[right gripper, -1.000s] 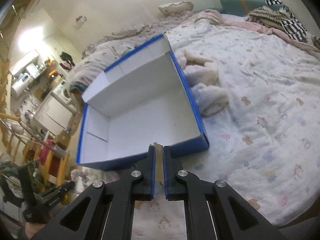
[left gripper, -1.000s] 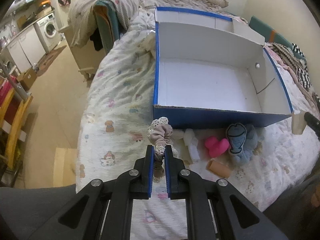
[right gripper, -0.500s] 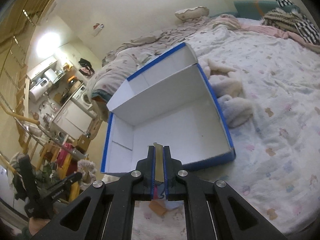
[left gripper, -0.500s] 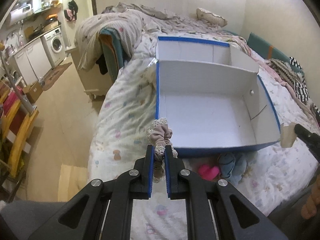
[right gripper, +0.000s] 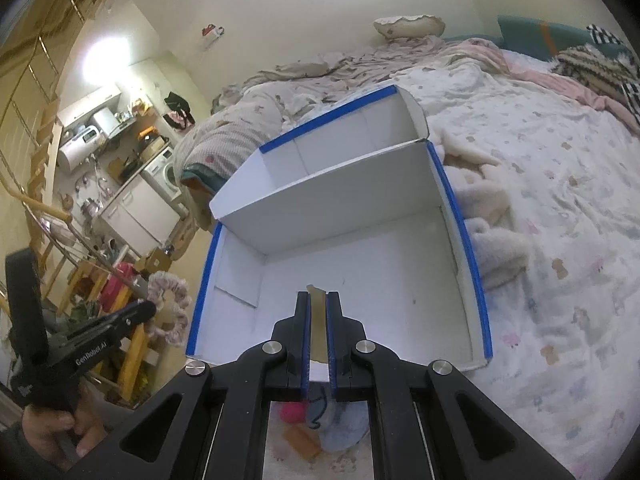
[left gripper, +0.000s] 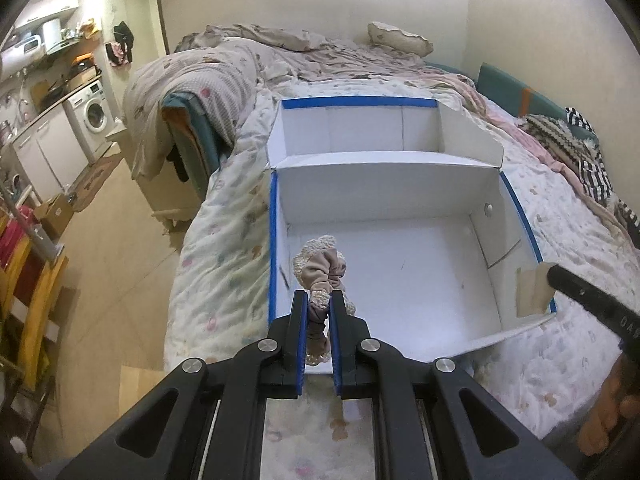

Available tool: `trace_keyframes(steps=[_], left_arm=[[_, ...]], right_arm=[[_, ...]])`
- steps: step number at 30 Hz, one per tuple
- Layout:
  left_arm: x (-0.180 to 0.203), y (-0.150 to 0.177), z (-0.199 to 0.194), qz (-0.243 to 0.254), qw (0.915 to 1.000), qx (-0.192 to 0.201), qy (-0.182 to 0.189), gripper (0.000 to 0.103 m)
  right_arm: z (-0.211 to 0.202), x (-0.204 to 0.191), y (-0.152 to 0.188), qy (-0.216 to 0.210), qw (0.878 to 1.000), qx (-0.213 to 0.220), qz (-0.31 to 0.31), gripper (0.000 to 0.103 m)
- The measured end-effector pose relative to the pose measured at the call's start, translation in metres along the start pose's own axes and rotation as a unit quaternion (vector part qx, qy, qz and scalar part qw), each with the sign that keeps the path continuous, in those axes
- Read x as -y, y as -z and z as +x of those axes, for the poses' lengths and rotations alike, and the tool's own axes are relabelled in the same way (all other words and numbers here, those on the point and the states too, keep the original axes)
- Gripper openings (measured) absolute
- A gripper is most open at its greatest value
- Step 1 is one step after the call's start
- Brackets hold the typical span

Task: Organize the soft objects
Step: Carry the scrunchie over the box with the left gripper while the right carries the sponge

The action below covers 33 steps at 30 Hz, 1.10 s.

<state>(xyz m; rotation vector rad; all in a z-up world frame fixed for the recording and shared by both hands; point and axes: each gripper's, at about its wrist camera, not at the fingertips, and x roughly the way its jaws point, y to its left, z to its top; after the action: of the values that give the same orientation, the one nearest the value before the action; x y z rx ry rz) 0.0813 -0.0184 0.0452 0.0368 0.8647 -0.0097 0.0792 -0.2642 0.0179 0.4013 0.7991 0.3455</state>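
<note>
Bed (left gripper: 224, 272) with open white box (left gripper: 400, 184), blue-edged; its main compartment appears empty, so nothing is stowed yet; pink, blue and orange soft items (right gripper: 316, 424) lie on the cover just before its near wall, left to collect. Left gripper (left gripper: 319, 300), angled downward over the box's near-left corner, jaws clamped on a beige scrunchie (left gripper: 320, 268). Right gripper (right gripper: 318, 300), tilted down above the near wall, pinches a thin tan piece (right gripper: 318, 308) of uncertain kind.
</note>
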Motion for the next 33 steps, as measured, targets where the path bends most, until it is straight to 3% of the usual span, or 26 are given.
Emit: trace_keyframes(steps=[14, 23, 33], left_arm=[[0.045, -0.028, 0.053, 0.052, 0.9986, -0.013, 0.004, 0.009], [0.057, -0.012, 0.100, 0.062, 0.9975, -0.034, 0.000, 0.009], [0.060, 0.002, 0.127, 0.066, 0.9960, -0.060, 0.012, 0.009]], right_arm=[[0.054, 0.005, -0.016, 0.025, 0.999, -0.045, -0.016, 0.008], [0.092, 0.012, -0.003, 0.047, 0.993, -0.107, -0.007, 0.008], [0.111, 0.012, 0.013, 0.045, 0.988, -0.148, -0.012, 0.008]])
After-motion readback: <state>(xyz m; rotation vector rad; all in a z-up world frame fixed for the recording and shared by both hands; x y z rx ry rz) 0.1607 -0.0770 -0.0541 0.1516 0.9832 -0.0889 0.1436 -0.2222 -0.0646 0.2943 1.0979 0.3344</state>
